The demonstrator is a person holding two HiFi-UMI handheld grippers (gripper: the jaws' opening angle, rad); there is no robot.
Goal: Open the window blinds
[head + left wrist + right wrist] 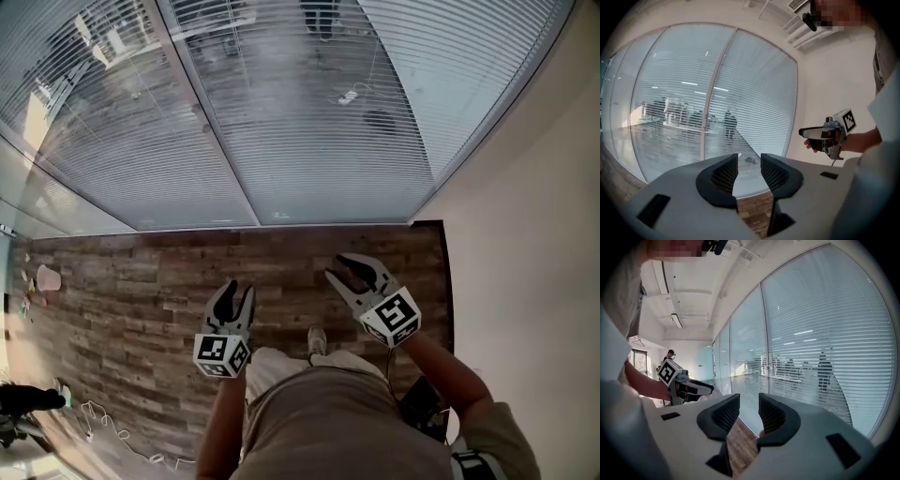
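Blinds (309, 141) fill the upper part of the head view. They are lowered full length, and the slats are tilted so that what lies behind shows only dimly. A mullion (210, 122) left of centre splits off the 2 main panes.

At far left a pink object (48, 277) lies on the wood floor (141, 281), well apart from both grippers. Left of centre, below the blinds, the left gripper (236, 289) hangs in the air, its jaws a narrow gap apart with nothing between them. Right of centre, the right gripper (339, 267) is likewise part open and empty, and points toward the right pane. A plain wall (525, 234) closes the right edge.

Neither gripper touches the blinds. I judge this to be the approach step, since nothing is grasped and the blinds look untouched. No cord or wand can be made out plainly. The next move calls for finding that control, perhaps near the right pane's edge, and closing 1 pair of jaws on it.
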